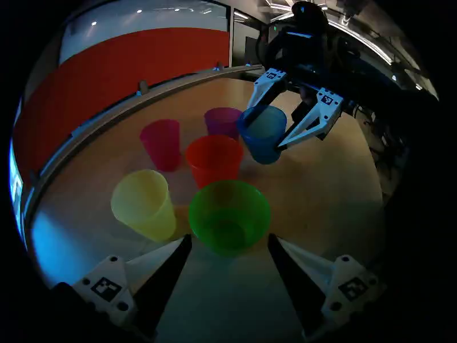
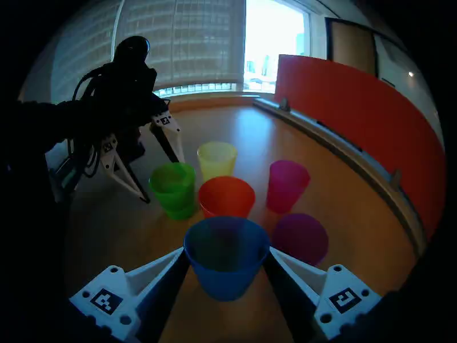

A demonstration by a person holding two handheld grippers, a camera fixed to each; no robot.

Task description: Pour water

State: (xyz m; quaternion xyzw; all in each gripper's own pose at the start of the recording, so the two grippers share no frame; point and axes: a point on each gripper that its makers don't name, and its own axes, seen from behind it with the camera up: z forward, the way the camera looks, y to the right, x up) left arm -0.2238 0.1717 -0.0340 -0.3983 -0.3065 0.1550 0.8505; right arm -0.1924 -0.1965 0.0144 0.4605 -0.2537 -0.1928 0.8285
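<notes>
Six plastic cups stand bunched on the wooden table [image 1: 331, 188]: green cup [image 1: 228, 220], yellow cup [image 1: 143, 206], red cup [image 1: 214, 160], pink cup [image 1: 161, 143], purple cup [image 1: 223, 121], blue cup [image 2: 227, 268]. Right tongs [image 2: 227, 251] pinch the blue cup, one finger pressed to each side just under the rim. From the left gripper view it looks slightly tilted; whether it is off the table cannot be told. Left tongs [image 1: 228, 237] are spread, tips flanking the green cup near its base, with no firm contact visible. No water can be made out in any cup, and no stream is falling. Judgement: the task is at its start, with the pouring cup gripped, the receiving cup not yet secured, and the pour itself left to do. Room: the cluster is tight. Red sits just beside green, and blue is near both purple and red, so a tipped rim could knock a neighbour. A metal rail [image 1: 114, 111] marks the table edge below the red partition [image 1: 125, 63], close behind pink and purple. Away from the partition the table lies open, giving the better side for lifting and swinging.
</notes>
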